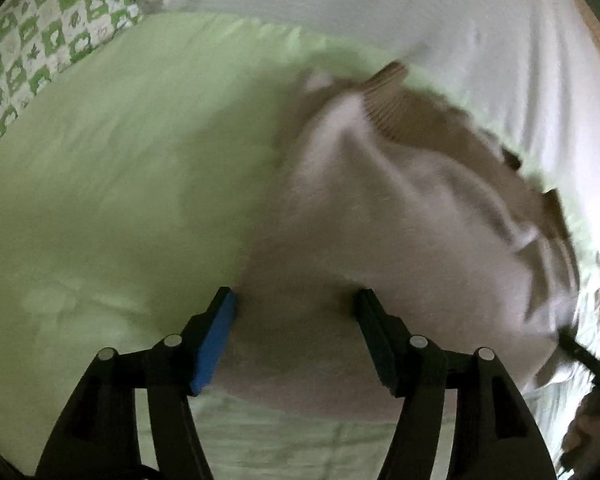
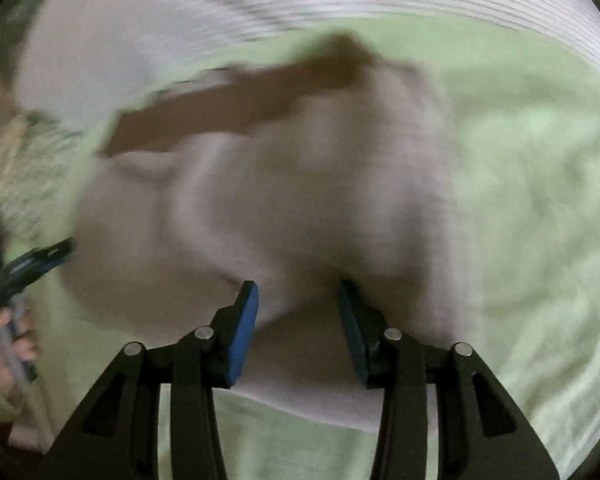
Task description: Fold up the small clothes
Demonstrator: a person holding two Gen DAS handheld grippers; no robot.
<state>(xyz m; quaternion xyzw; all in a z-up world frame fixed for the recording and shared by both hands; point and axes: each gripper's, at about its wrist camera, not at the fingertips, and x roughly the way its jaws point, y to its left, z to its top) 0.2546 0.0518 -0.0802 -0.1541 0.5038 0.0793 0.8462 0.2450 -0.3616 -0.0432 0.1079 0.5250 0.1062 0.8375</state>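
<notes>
A small pale pink garment (image 1: pixel 380 208) with a tan ribbed cuff (image 1: pixel 392 100) lies crumpled on a light green sheet (image 1: pixel 120 160). My left gripper (image 1: pixel 296 296) is open, its jaws apart over the garment's near edge. In the right wrist view the same pink garment (image 2: pixel 300 184) shows a brown band (image 2: pixel 228 108) along its far side. My right gripper (image 2: pixel 298 288) is open, with fabric bulging between its blue-padded fingers (image 2: pixel 246 332). The left gripper (image 2: pixel 24 268) and the hand holding it appear at that view's left edge. Both views are blurred.
A green-and-white patterned pillow (image 1: pixel 40 48) lies at the far left. A white ribbed cover (image 1: pixel 380 12) runs along the far side of the green sheet. The right gripper's tip (image 1: pixel 584 352) shows at the left view's right edge.
</notes>
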